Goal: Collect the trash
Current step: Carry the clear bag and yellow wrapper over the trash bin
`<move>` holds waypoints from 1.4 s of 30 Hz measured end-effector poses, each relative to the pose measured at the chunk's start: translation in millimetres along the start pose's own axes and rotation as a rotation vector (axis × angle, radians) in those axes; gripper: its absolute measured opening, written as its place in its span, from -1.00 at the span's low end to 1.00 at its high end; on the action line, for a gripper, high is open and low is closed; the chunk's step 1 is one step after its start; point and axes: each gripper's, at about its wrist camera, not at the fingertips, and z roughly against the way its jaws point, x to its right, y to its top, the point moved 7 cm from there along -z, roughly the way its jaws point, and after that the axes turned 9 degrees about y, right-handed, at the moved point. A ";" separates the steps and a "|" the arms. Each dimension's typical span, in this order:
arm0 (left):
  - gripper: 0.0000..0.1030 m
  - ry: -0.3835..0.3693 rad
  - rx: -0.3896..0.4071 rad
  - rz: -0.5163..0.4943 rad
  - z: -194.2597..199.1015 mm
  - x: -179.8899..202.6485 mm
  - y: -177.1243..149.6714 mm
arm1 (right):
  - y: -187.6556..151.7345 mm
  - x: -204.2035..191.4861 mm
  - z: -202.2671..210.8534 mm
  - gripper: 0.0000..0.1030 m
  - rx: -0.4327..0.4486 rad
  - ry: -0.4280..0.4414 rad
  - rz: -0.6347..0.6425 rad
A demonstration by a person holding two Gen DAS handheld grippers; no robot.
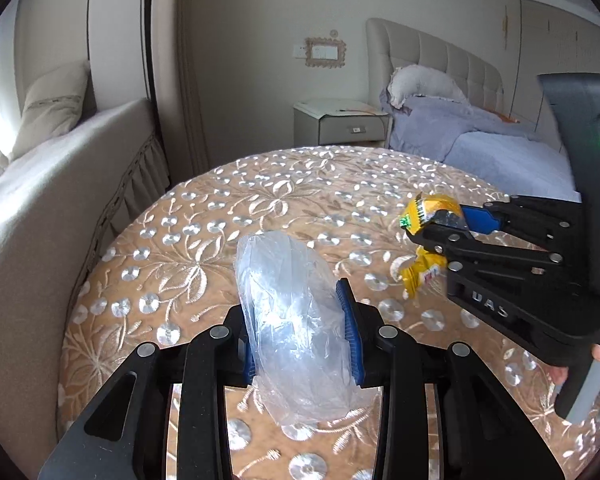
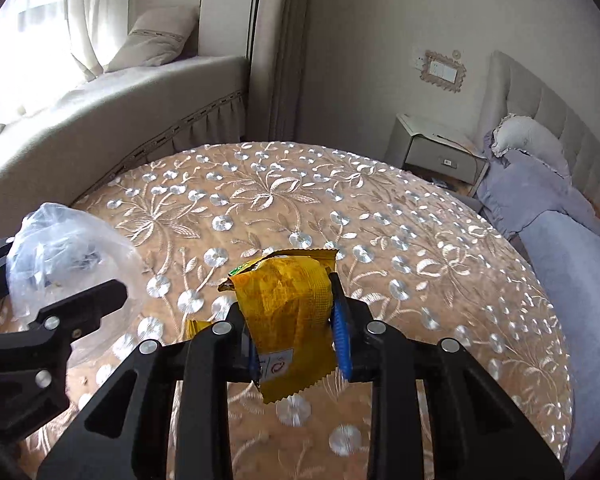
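Observation:
My left gripper [image 1: 300,328] is shut on a crumpled clear plastic bag [image 1: 292,320] and holds it above the round table [image 1: 260,200]. The bag also shows at the left of the right wrist view [image 2: 60,256]. My right gripper [image 2: 296,320] is shut on a yellow snack wrapper [image 2: 288,308], held above the table's embroidered cloth [image 2: 300,200]. In the left wrist view the right gripper [image 1: 432,228] comes in from the right with the yellow wrapper [image 1: 424,208] in its jaws; part of the wrapper hangs below them.
A cushioned window bench [image 1: 40,184] with a pillow runs along the left. A nightstand [image 1: 340,124] stands behind the table, and a bed [image 1: 500,148] with lilac bedding lies to the right. A curtain [image 2: 284,52] hangs by the wall.

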 end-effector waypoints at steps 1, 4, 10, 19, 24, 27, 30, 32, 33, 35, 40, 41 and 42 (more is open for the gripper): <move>-0.36 0.002 0.012 -0.011 7.7 5.4 -0.3 | -4.1 -1.0 16.3 -0.42 0.018 0.000 0.000; -0.36 -0.022 0.040 -0.039 32.0 27.2 -2.9 | -21.0 -6.3 62.2 -0.42 0.061 -0.001 0.009; -0.35 -0.099 0.090 -0.083 82.2 81.8 -17.4 | -58.9 -6.0 142.5 -0.42 0.142 -0.085 0.026; -0.35 -0.223 0.138 -0.164 146.5 169.4 -52.6 | -128.4 29.1 233.0 -0.42 0.213 -0.240 -0.104; -0.35 -0.294 0.158 -0.236 175.4 224.3 -73.1 | -169.0 46.5 267.2 -0.42 0.231 -0.302 -0.177; -0.35 -0.327 0.163 -0.299 187.4 257.7 -87.0 | -195.1 59.8 283.1 -0.42 0.234 -0.347 -0.226; -0.35 -0.380 0.152 -0.346 195.4 289.9 -101.2 | -223.5 76.3 298.9 -0.41 0.230 -0.388 -0.289; -0.35 -0.425 0.135 -0.375 197.8 311.4 -110.5 | -241.9 89.1 307.5 -0.41 0.221 -0.416 -0.333; -0.35 -0.445 0.127 -0.392 198.0 321.7 -114.7 | -251.4 93.8 312.5 -0.41 0.220 -0.429 -0.352; -0.35 -0.478 0.111 -0.432 199.6 346.2 -125.3 | -269.3 105.2 319.8 -0.41 0.217 -0.456 -0.389; -0.35 -0.539 0.080 -0.509 200.4 397.4 -144.2 | -309.4 129.8 334.8 -0.38 0.208 -0.510 -0.477; -0.35 -0.551 0.069 -0.524 199.4 407.5 -147.7 | -316.5 134.8 334.9 -0.38 0.202 -0.523 -0.488; -0.35 -0.559 0.059 -0.539 199.1 418.2 -151.2 | -323.4 141.2 336.0 -0.38 0.196 -0.530 -0.499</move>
